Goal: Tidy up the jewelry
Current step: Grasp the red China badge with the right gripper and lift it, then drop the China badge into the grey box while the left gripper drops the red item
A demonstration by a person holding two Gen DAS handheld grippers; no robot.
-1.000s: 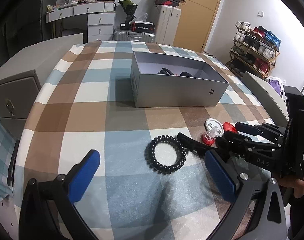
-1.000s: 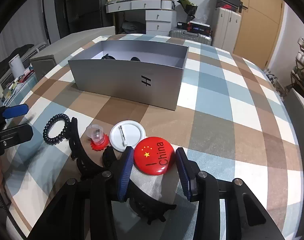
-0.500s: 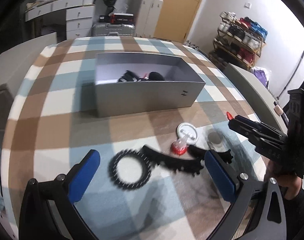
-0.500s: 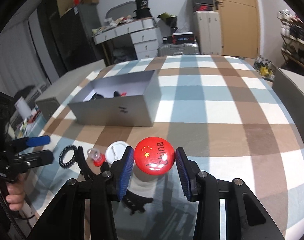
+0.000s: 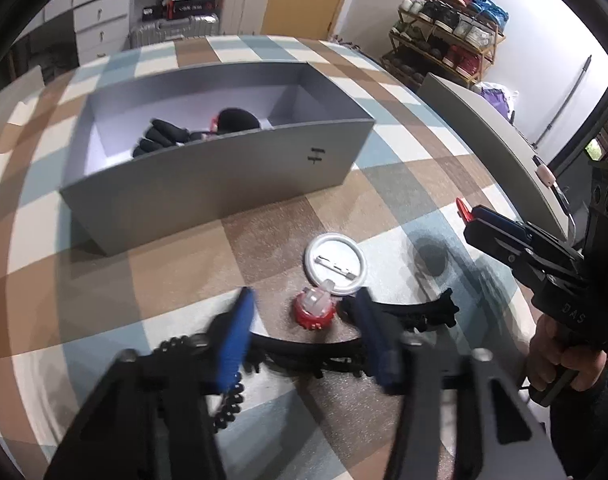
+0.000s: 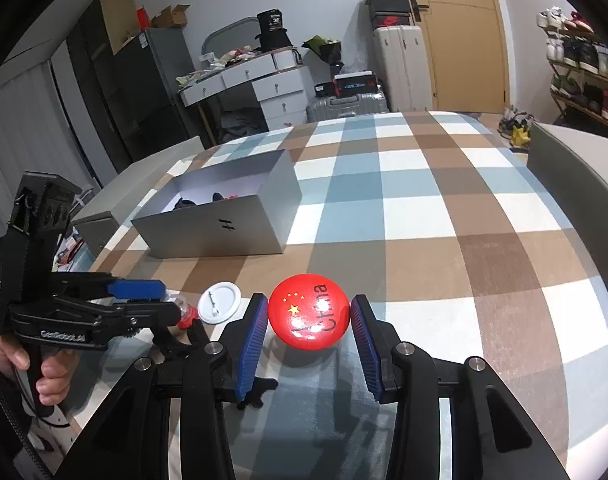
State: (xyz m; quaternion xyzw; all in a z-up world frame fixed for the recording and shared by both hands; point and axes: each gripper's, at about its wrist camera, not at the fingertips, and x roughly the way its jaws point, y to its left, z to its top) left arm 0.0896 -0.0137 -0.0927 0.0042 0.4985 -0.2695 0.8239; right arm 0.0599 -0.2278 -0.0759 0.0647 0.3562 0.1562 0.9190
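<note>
The red badge [image 6: 308,317] sits clamped between the blue pads of the right gripper [image 6: 310,320], one pad on each edge, held clear above the checked cloth [image 6: 444,216]. Its face carries yellow stars and the word "China".

Left of that gripper and a little ahead of it lies a white badge [image 5: 336,263], pin side up. Touching its near rim is a small red clip [image 5: 315,309] with a clear top (just what it is I cannot tell). That clip lies between and just ahead of the tips of the left gripper [image 5: 301,330], whose jaws have just been closing and now stand narrow. They are blurred, and I cannot tell whether the pads press on anything; a black toothed band [image 5: 404,318] runs crosswise between them on the cloth, and a black coil tie [image 5: 229,400] curls beside the left pad [image 5: 233,344].

Further ahead of both grippers stands an open grey box [image 5: 239,178], its long wall facing them. Dark items [image 5: 163,140] and a touch of red lie on its pale floor.

A hand [image 6: 43,376] grips the left gripper's handle in the right view; the other hand [image 5: 560,356] holds the right gripper [image 5: 470,214] at the right edge of the left view, with a sliver of the red badge at its tips.
</note>
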